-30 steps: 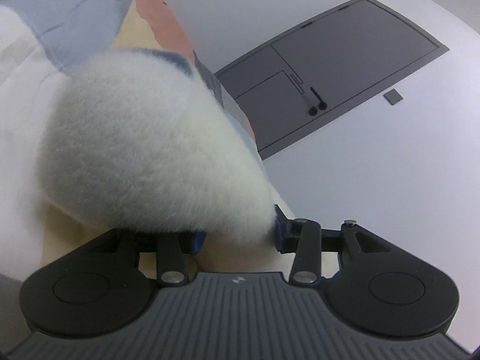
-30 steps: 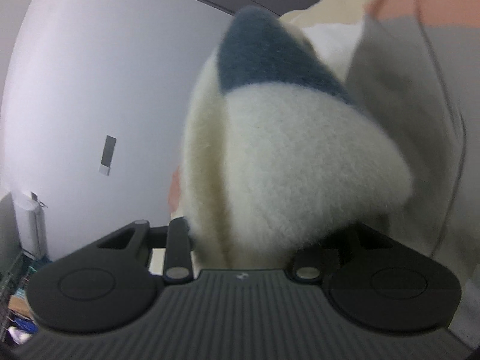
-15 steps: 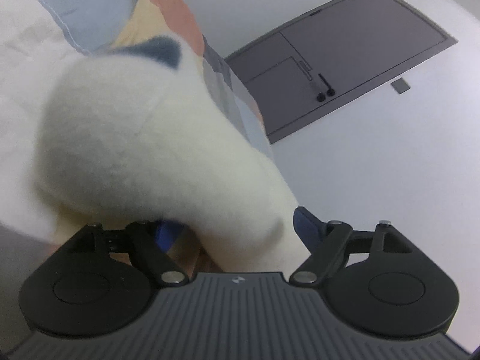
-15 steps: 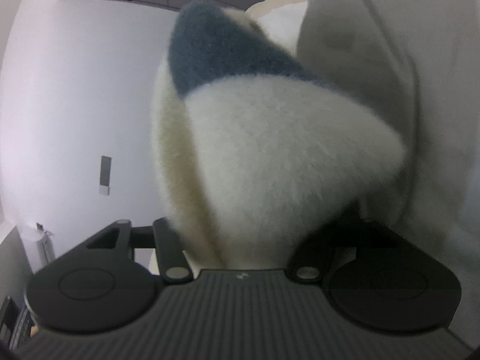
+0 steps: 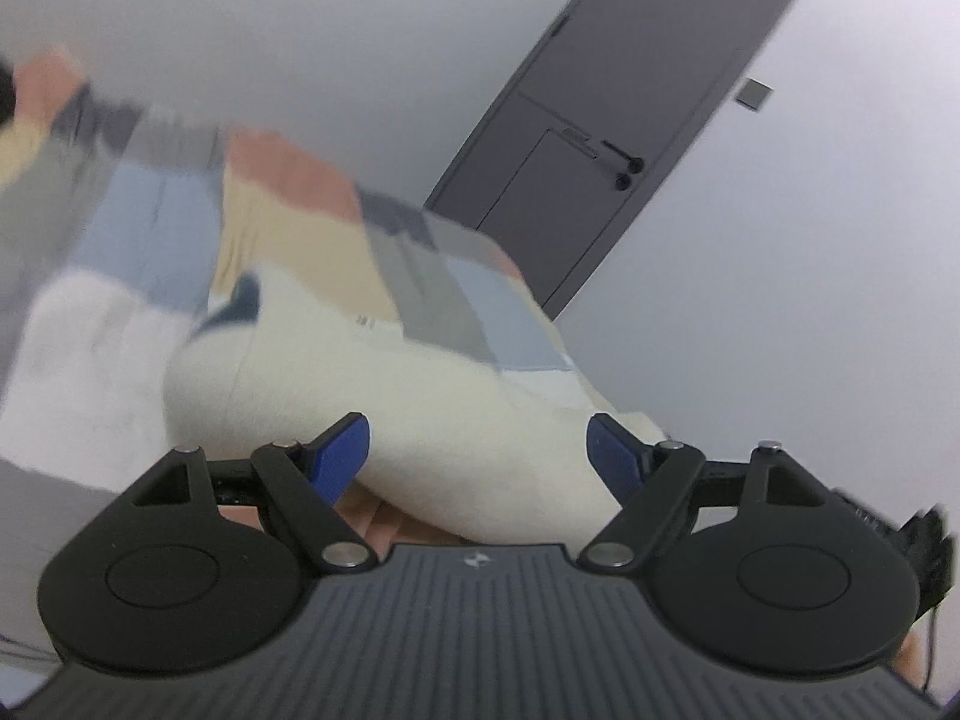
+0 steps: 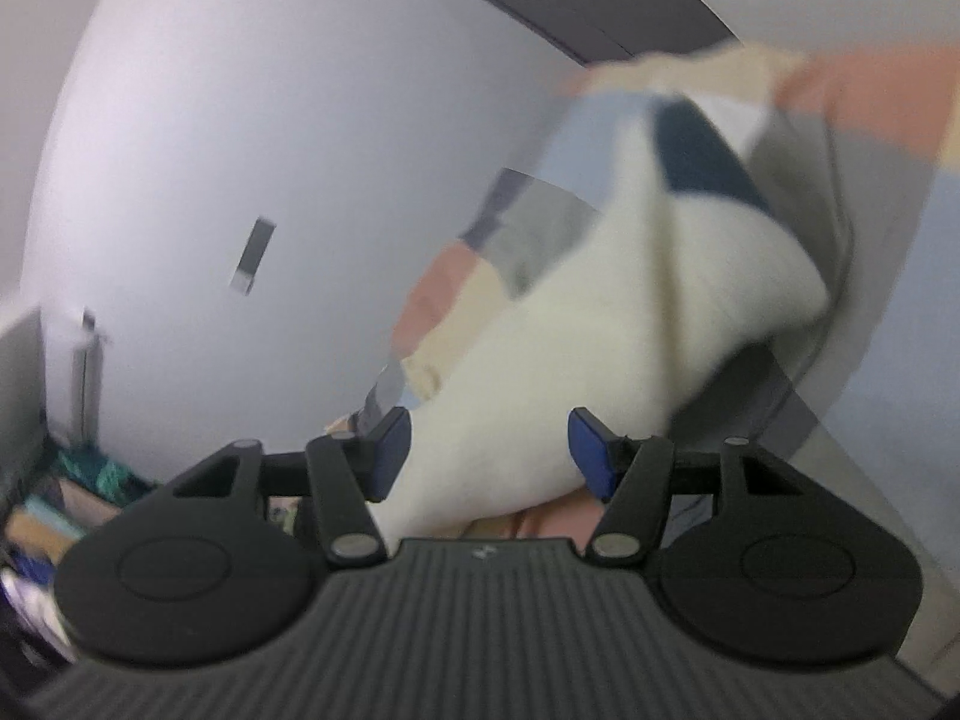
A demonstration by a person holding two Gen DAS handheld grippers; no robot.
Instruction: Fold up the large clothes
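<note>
Both tools stand released over a cream fleece garment (image 5: 420, 420) lying on a patchwork bed cover (image 5: 288, 216). The left tool (image 5: 479, 450) has its blue pads spread, the fabric between them but unpressed; the right tool (image 6: 489, 450) likewise, its jaws parted around a fleece corner that sags free. The garment stretches forward and away from each tool, navy patch (image 6: 702, 156) at the far end. Neither hand looks clearly nearer; any next fold must begin with a fresh grip.
</note>
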